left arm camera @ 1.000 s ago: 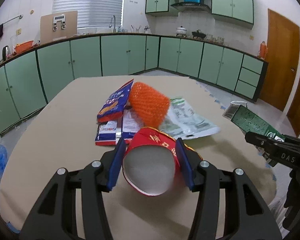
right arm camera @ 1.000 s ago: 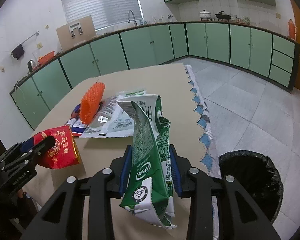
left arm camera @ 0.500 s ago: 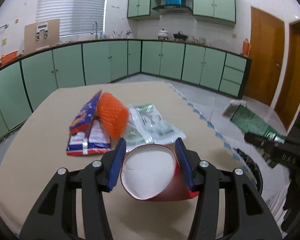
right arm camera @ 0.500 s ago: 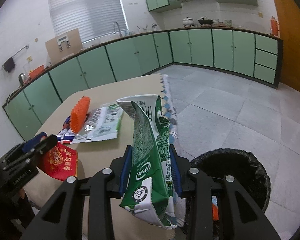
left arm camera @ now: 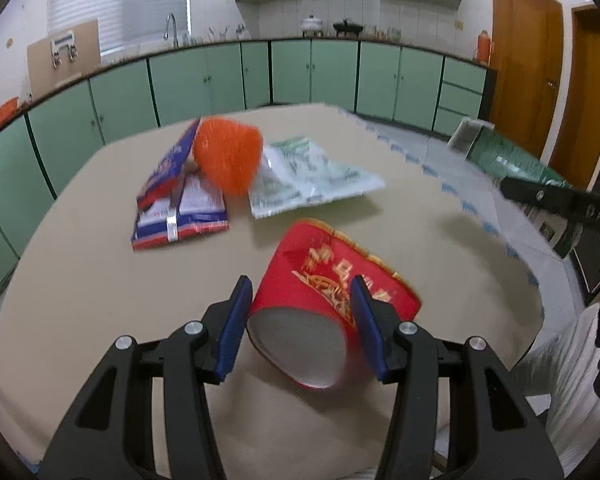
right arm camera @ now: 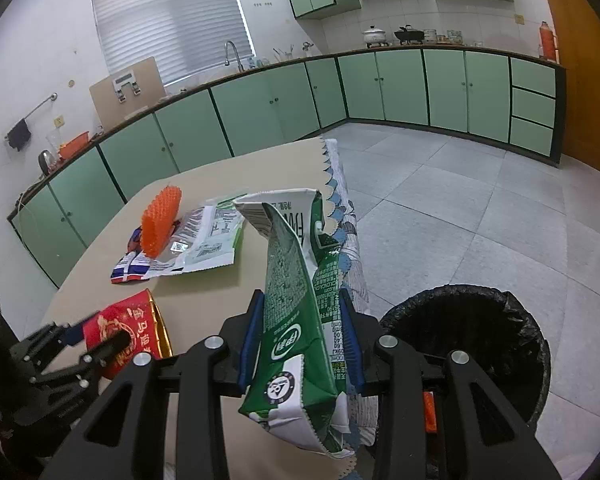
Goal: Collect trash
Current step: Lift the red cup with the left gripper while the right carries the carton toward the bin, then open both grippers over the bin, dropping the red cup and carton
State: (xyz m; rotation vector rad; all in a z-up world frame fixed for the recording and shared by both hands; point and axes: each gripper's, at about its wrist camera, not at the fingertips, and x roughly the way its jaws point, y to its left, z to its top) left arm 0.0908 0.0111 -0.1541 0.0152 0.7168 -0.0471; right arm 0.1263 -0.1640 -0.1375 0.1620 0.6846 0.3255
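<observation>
The right hand-held gripper [right arm camera: 300, 332] pinches a crumpled green and white snack bag [right arm camera: 296, 320] upright between its blue pads, held in the air just off the desk's right edge, with the black-lined round trash bin [right arm camera: 496, 336] on the floor just to its right. The left hand-held gripper [left arm camera: 298, 320] is closed on a red paper cup with gold lettering [left arm camera: 324, 300], gripped on its side with the open mouth toward the camera, above the near part of the tan desk [left arm camera: 80, 280].

The step in hand appears to be carrying both pieces to the bin. To do it well, bring the green bag fully over the bin's opening before spreading the fingers; the bag is light and stiff, so let it go low over the opening or it may catch the rim or the scalloped blue and white cloth edge [right arm camera: 340, 216]. Then bring the cup across without squeezing harder, as it already looks flattened.

Still left near the desk's middle are an orange mesh sleeve [left arm camera: 228, 160], a blue and red foil wrapper [left arm camera: 180, 216] and a flat white and green packet [left arm camera: 312, 176], overlapping one another.
</observation>
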